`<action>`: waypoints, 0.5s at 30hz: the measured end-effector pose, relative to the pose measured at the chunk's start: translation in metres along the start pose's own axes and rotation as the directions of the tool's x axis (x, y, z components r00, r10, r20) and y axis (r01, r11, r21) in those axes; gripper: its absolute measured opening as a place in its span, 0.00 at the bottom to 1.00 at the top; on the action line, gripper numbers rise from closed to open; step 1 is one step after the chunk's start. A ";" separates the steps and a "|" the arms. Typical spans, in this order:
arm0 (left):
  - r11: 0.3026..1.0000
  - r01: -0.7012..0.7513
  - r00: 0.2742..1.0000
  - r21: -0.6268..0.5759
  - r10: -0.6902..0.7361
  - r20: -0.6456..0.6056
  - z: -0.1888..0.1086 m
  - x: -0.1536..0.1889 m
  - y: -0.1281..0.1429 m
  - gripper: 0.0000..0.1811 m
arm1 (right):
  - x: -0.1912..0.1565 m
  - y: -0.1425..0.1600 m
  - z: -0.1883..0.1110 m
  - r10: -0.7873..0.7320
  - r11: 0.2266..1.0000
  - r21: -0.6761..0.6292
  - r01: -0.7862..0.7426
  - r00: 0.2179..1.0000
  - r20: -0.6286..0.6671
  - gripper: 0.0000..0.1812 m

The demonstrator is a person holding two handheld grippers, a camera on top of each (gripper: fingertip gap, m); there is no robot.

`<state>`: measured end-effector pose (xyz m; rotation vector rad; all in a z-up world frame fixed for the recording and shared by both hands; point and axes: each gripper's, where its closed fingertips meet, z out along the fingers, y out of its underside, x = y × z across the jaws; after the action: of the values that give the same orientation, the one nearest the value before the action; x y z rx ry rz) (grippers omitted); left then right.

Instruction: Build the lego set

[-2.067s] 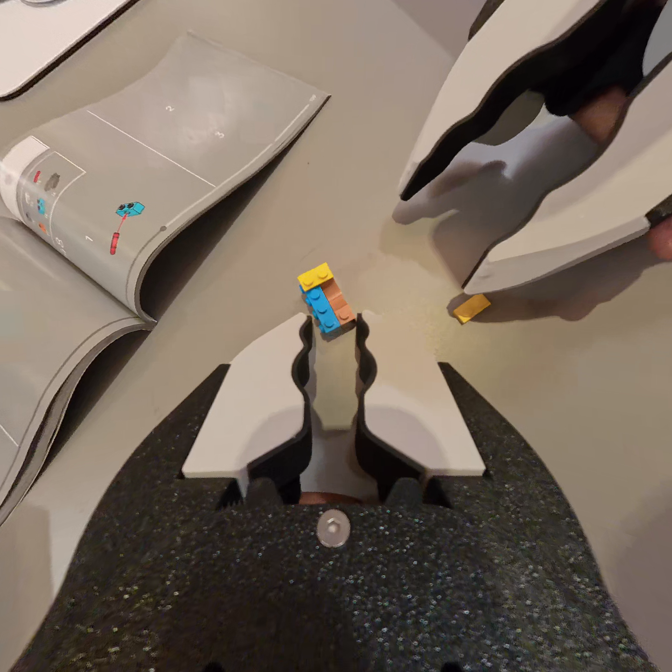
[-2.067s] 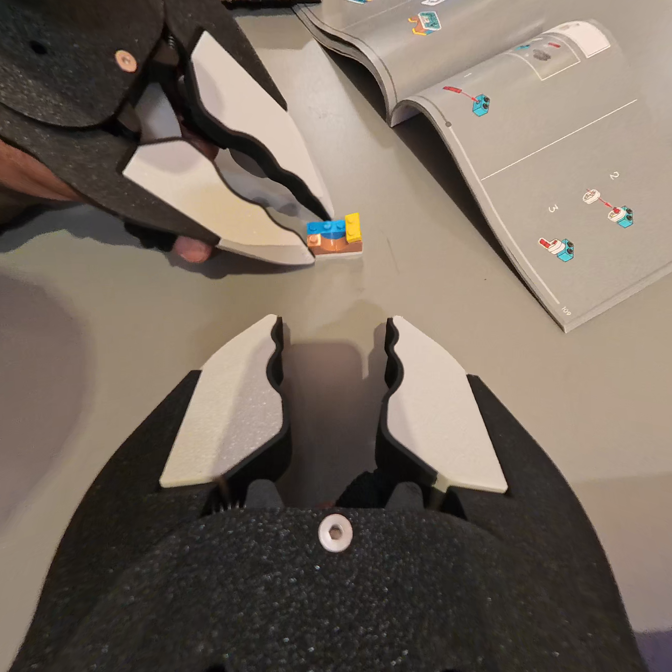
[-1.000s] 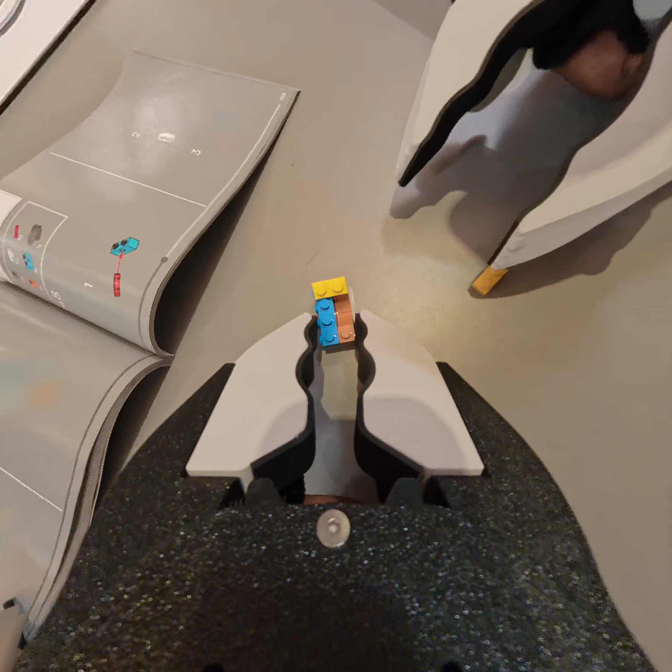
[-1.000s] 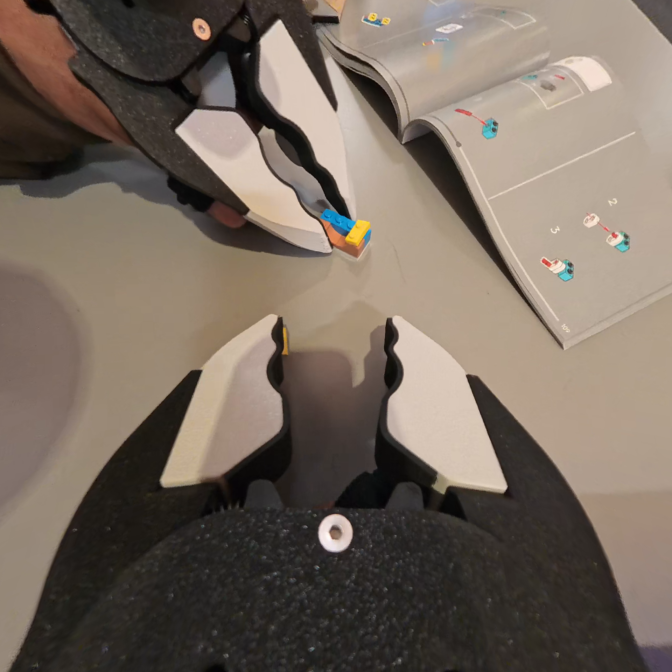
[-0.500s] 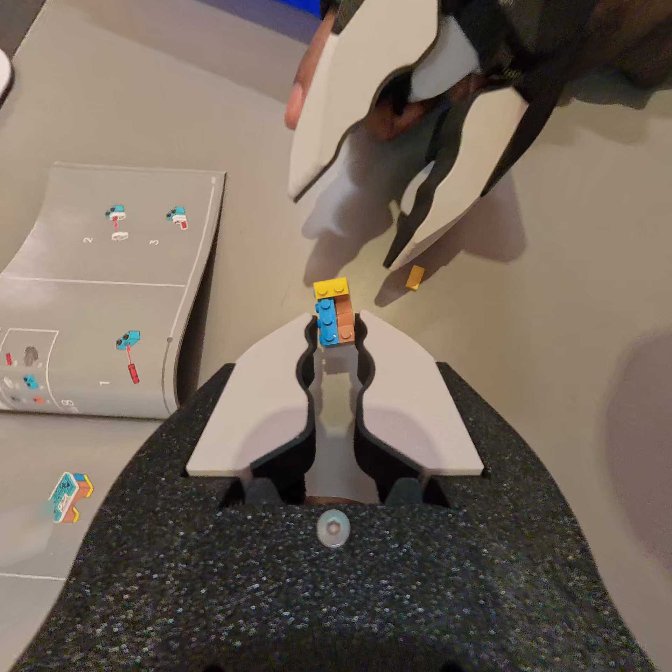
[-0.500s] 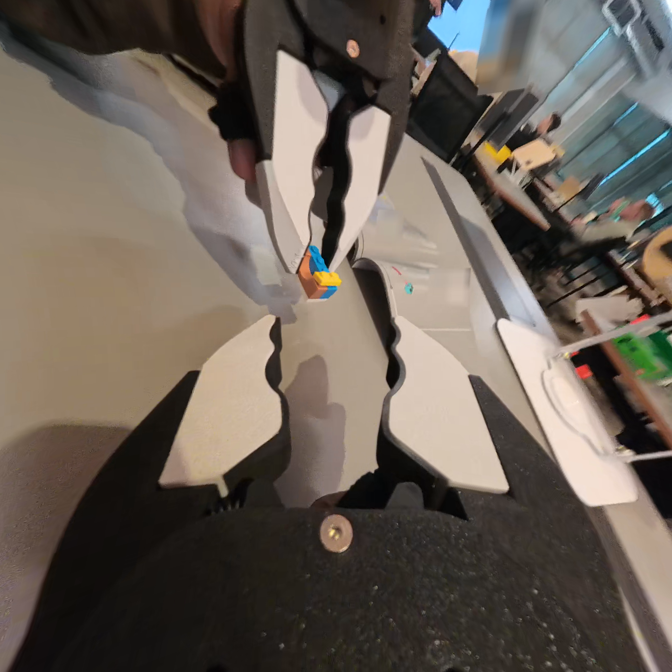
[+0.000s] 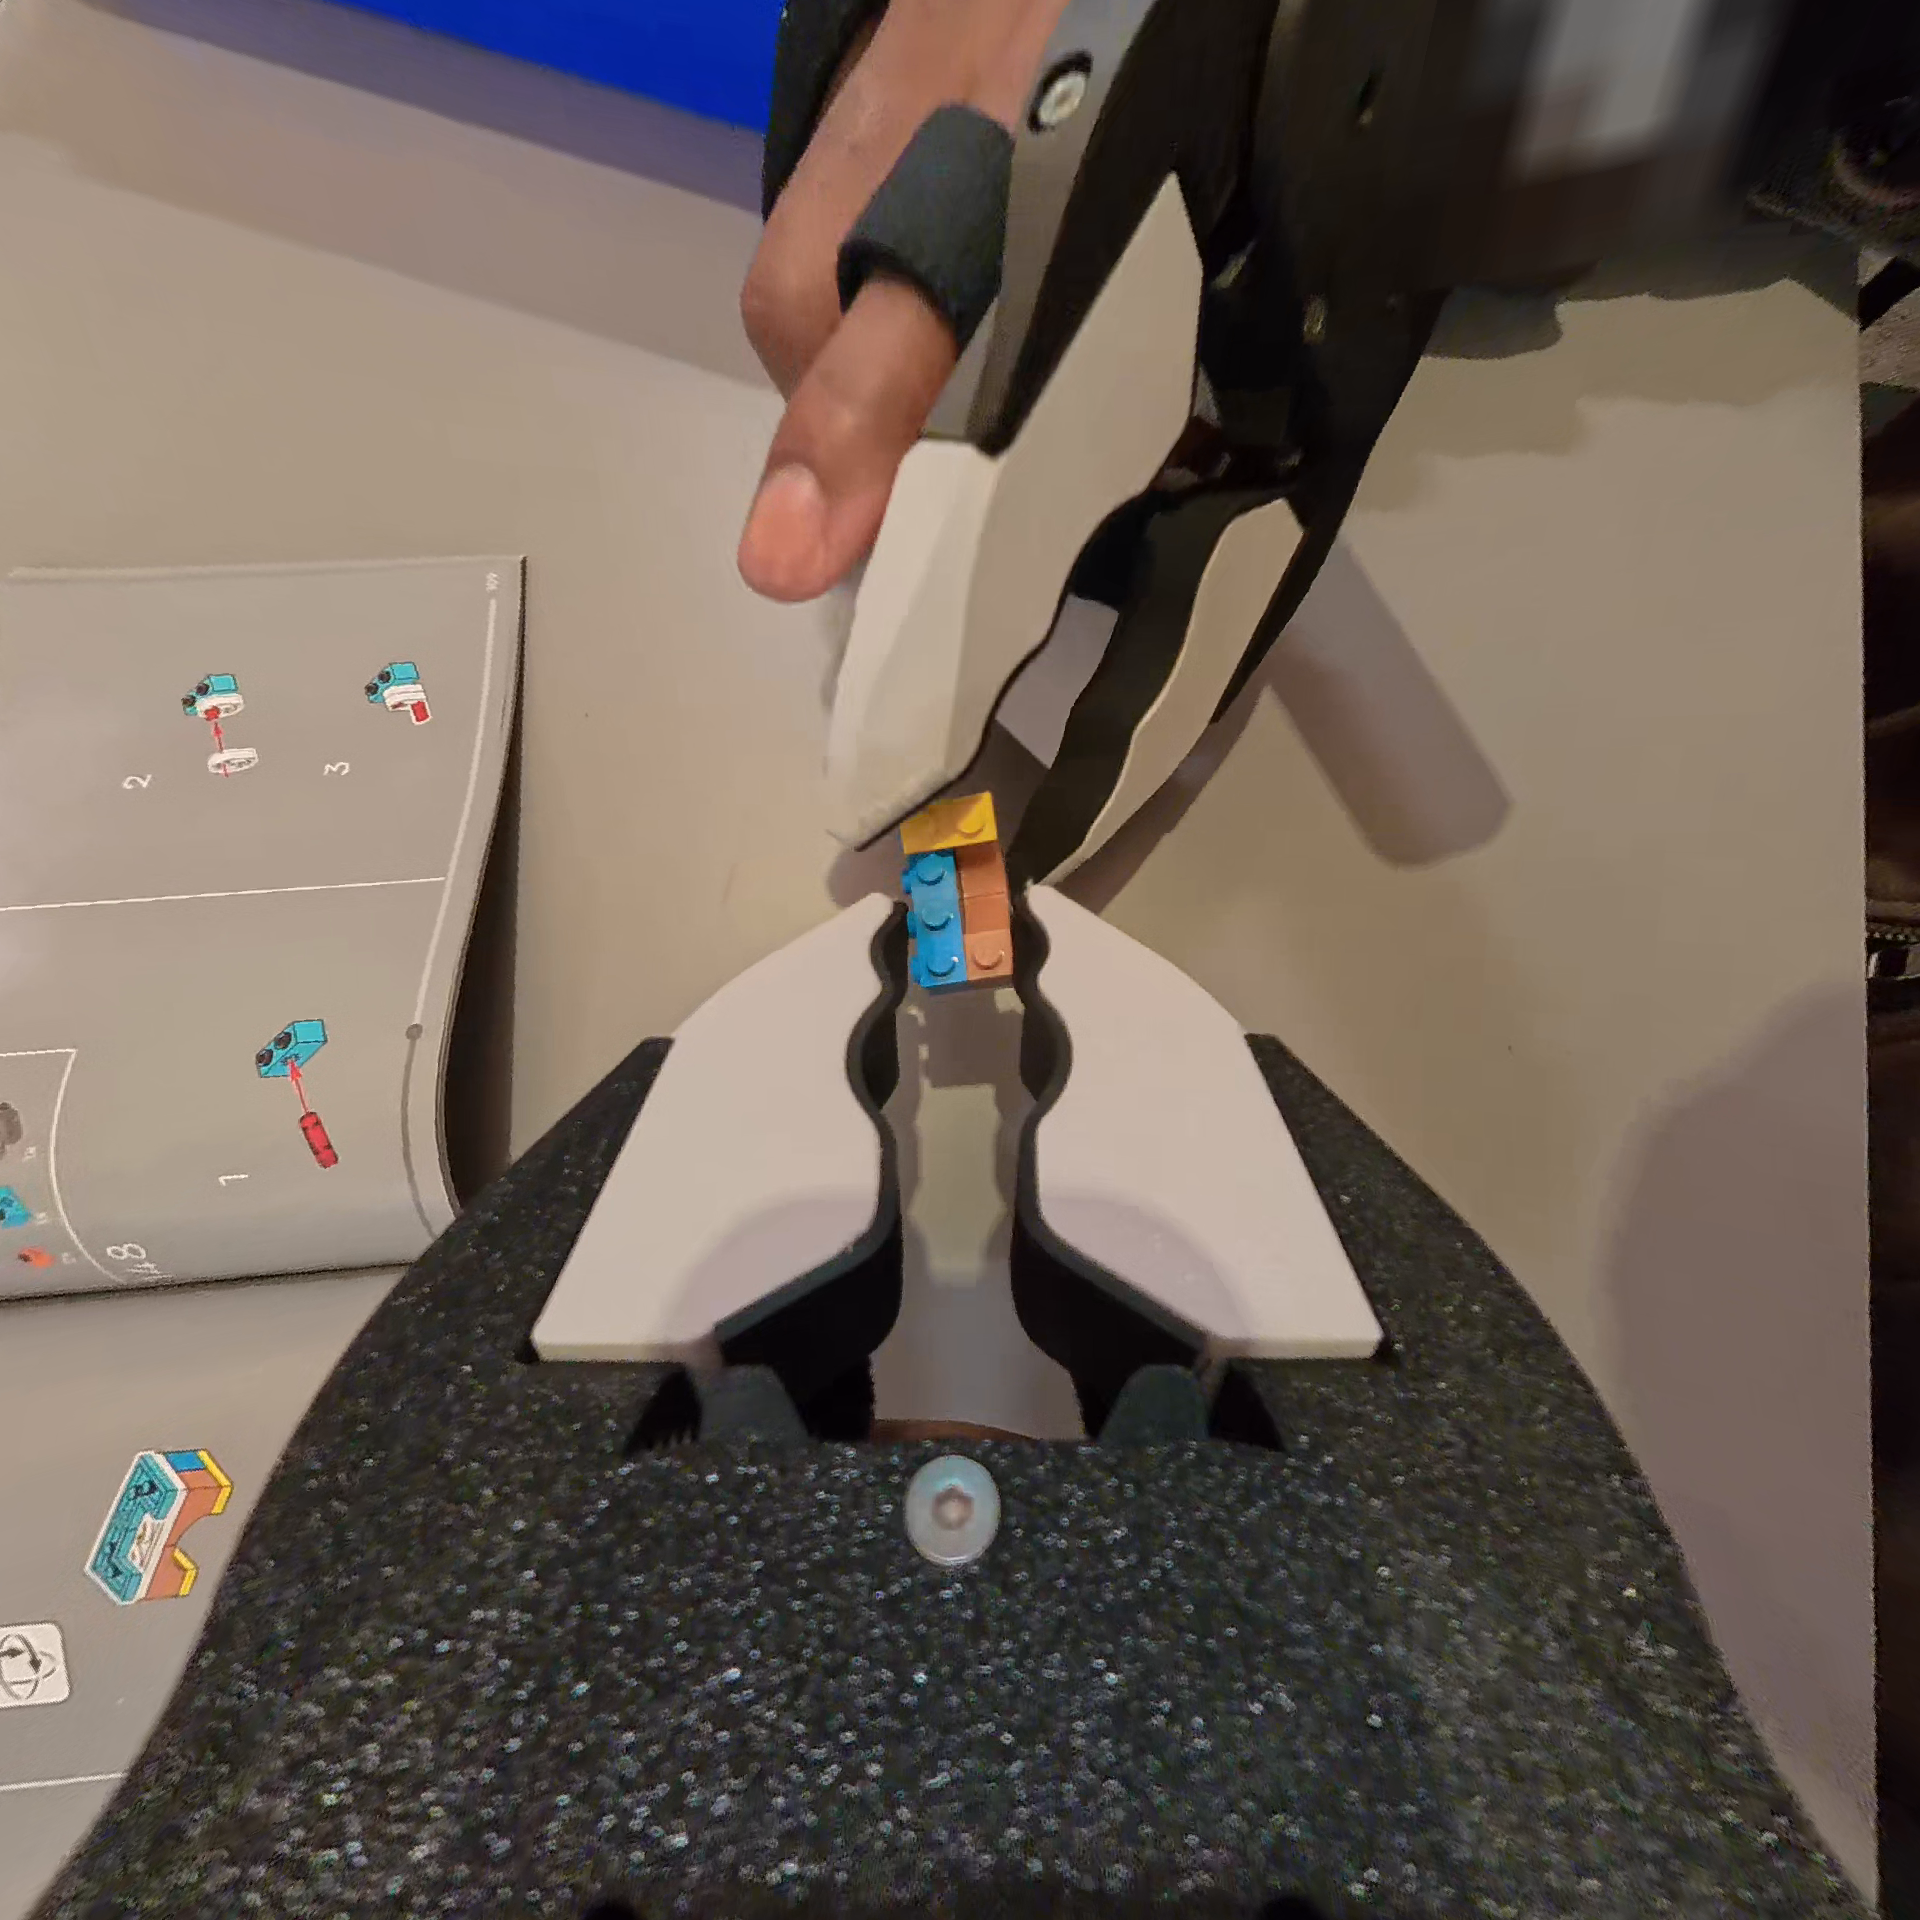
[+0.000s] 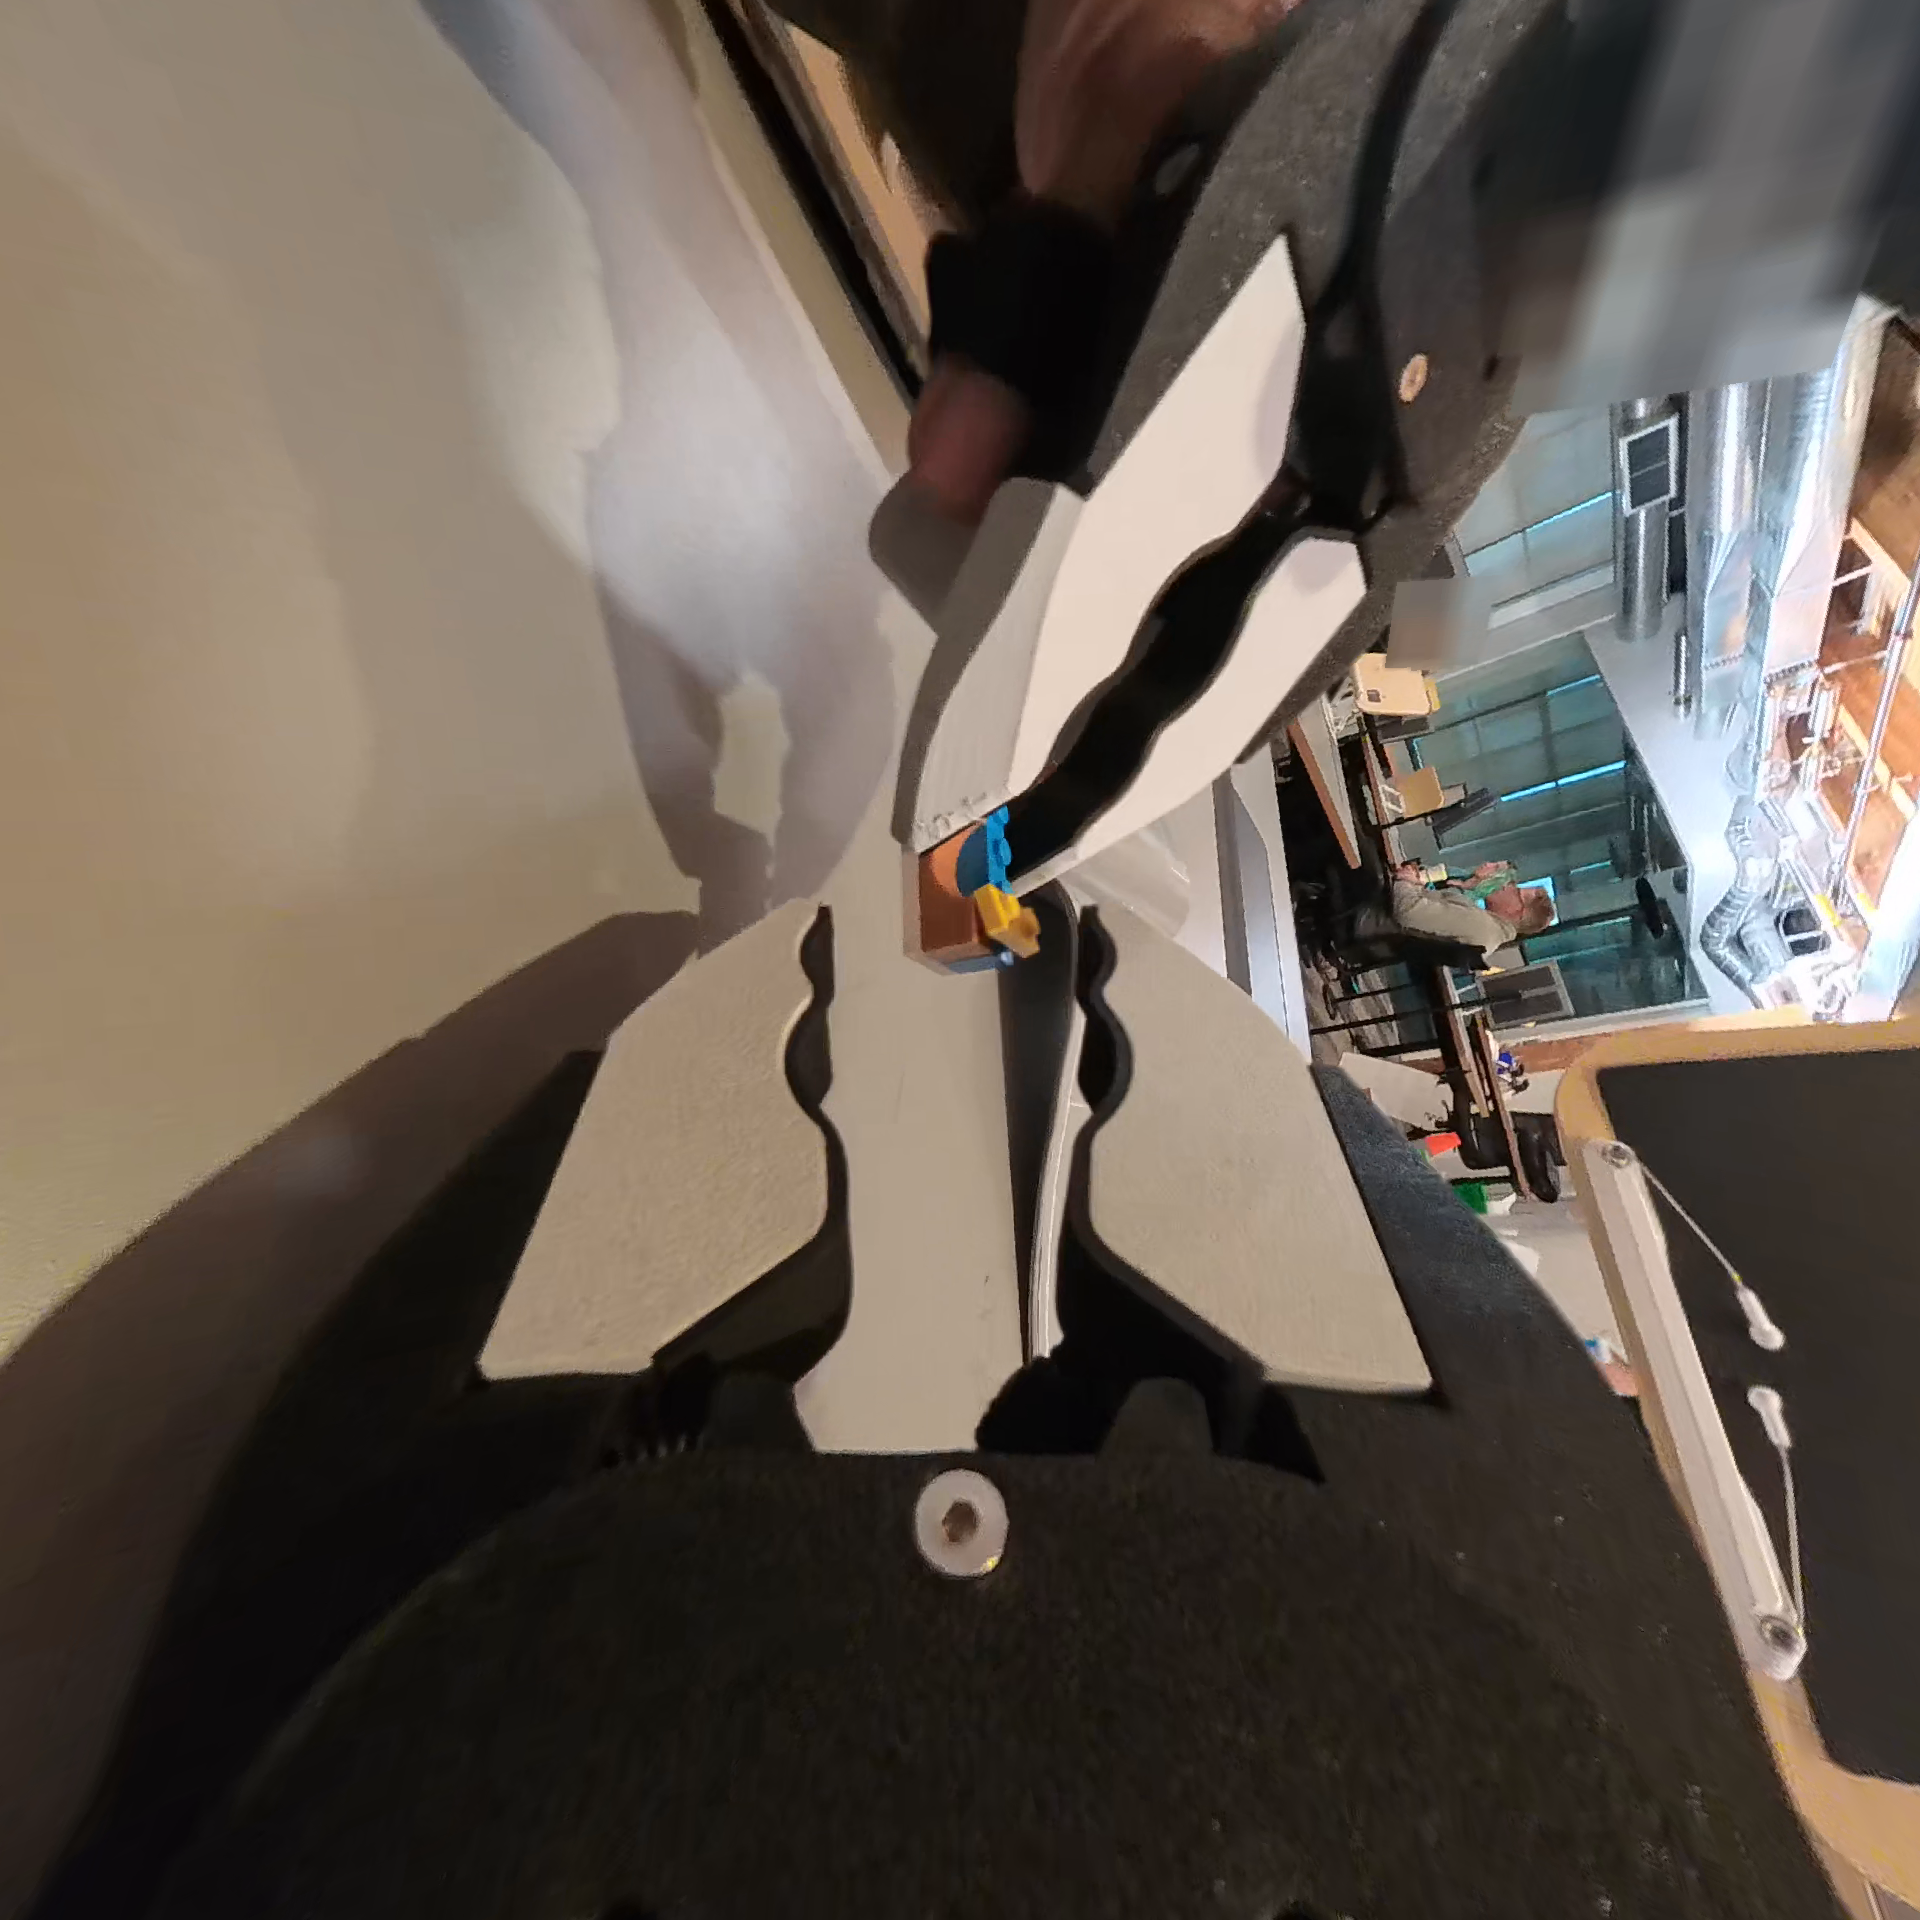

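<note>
Blue, brown and yellow lego assembly [image 7: 956, 914] seen clamped at its near end between the tips of the left gripper [image 7: 958, 940], clear of the grey desk [image 7: 1558, 1039]; judged held so to steady it for the other tool. Studs facing up toward the left wrist camera; long axis running along the fingers, yellow brick [image 7: 949, 823] at the far end. Right gripper [image 7: 940, 831] brought in from the far side, jaws parted, one tip over the yellow brick, the other beside the brown edge; nothing gripped, whether touching not resolved. Probably placed to press or seat the yellow brick. Open instruction booklet [image 7: 260, 883] lying at left on the desk, within easy glance.
</note>
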<state>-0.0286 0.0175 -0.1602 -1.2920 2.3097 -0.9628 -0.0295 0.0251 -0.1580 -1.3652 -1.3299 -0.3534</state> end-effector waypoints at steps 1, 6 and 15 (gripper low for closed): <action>1.000 0.001 1.000 0.002 -0.001 -0.003 -0.001 0.000 0.000 0.10 | 0.000 -0.001 0.000 -0.007 1.000 0.004 0.007 1.000 0.000 0.24; 1.000 0.002 1.000 0.007 -0.002 -0.020 -0.001 0.001 0.001 0.10 | 0.000 -0.001 0.002 -0.046 0.999 -0.002 0.046 0.999 -0.014 0.16; 0.998 0.030 0.998 0.046 -0.028 -0.049 0.001 -0.001 0.000 0.10 | 0.002 0.001 0.001 -0.090 0.996 -0.019 0.089 0.995 -0.046 0.13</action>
<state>-0.0279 0.0178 -0.1610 -1.3004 2.2960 -1.0627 -0.0283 0.0268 -0.1574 -1.3058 -1.3552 -0.4554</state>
